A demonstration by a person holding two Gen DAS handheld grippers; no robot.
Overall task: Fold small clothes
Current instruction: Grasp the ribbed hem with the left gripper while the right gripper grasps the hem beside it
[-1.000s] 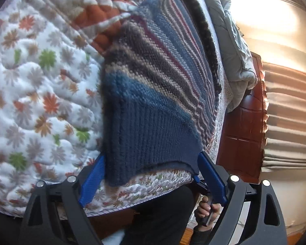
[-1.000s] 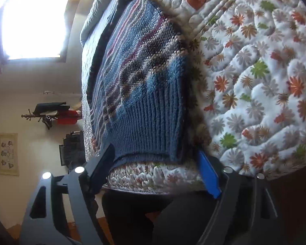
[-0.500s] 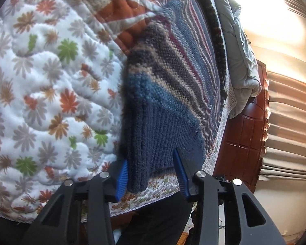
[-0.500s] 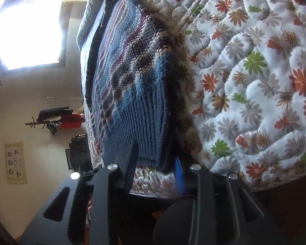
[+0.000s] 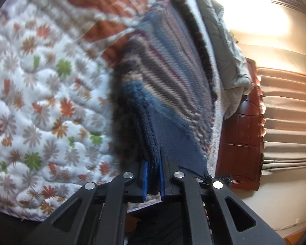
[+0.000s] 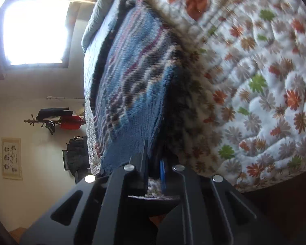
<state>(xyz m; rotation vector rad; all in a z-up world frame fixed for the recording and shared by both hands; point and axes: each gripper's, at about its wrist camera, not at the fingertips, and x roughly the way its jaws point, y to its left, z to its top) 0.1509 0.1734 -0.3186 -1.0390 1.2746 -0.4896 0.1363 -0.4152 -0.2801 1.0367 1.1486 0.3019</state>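
Observation:
A blue knitted sweater [image 5: 165, 94] with grey, cream and maroon stripes lies on a flower-print quilt [image 5: 40, 94]. My left gripper [image 5: 152, 176] is shut on the ribbed navy hem at one corner, and the cloth bunches between the blue pads. In the right wrist view the same sweater [image 6: 132, 85] shows, and my right gripper [image 6: 154, 169] is shut on the hem's other corner. The hem is lifted off the quilt [image 6: 265, 102], with a dark shadow under it. Both views are blurred by motion.
The bed's near edge runs just below both grippers. A grey duvet [image 5: 226, 47] lies beyond the sweater. A red-brown wooden cabinet [image 5: 240, 147] and curtains stand beside the bed. A bright window [image 6: 34, 34] and a coat rack [image 6: 55, 118] are on the far wall.
Both grippers have gone from wide open around the hem to shut on it. The hem has lifted and bunched, and both views have swung with motion blur.

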